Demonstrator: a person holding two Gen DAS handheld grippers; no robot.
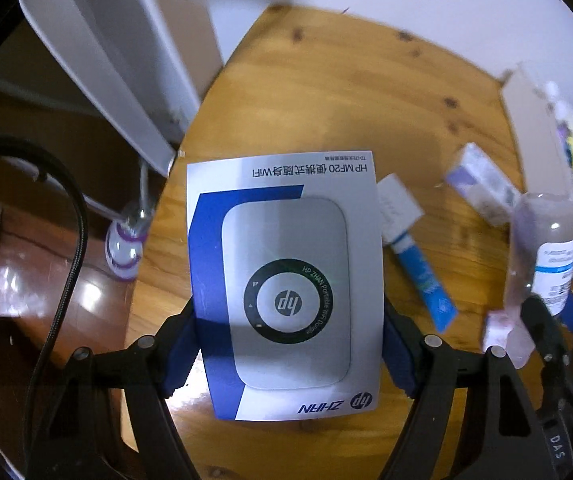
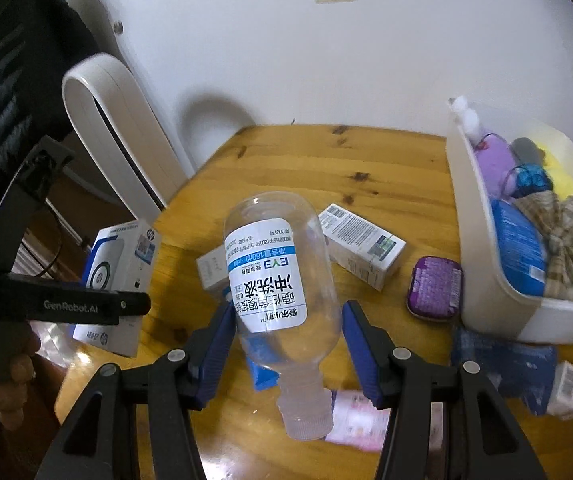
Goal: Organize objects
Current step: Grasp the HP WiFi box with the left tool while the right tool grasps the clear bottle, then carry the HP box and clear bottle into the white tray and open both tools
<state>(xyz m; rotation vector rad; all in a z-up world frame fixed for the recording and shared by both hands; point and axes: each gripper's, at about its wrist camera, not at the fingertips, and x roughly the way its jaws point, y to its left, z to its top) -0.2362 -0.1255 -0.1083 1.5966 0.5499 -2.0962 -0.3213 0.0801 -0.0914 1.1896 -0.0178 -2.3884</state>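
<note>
A: Where do things stand?

B: Both hands are loaded. The left gripper (image 1: pixel 288 354) has its jaws closed on the sides of the white-and-blue router box (image 1: pixel 284 280), held off the wooden worktop (image 1: pixel 326 92). The right gripper (image 2: pixel 288 354) has the clear bottle (image 2: pixel 282 276) between its jaws, cap end toward the camera, base pointing away.

A: Is the bottle held firmly?

B: The left pad (image 2: pixel 214 344) is against its side; on the right I see a sliver of space between pad and plastic (it may only be the curve of the transparent wall), so I would call it a grip, but not a sure one.

A: So what could go wrong?

B: The bottle is round, smooth and tilted, so it could swivel or slide out cap-first if the hand swings. It would land among the small carton (image 2: pixel 360 246), the purple tin (image 2: pixel 434 290) and the blue tube (image 1: pixel 426 276) below, and scatter them.

A: And the box?

B: It is pinched only near its lower end, so most of it hangs beyond the pads; a quick turn could let it pivot.

A: Where should they go?

B: Probably the white bin (image 2: pixel 470 216) at the right edge, already fairly full. Two grippers heading there at once might collide, or knock its wall.
</note>
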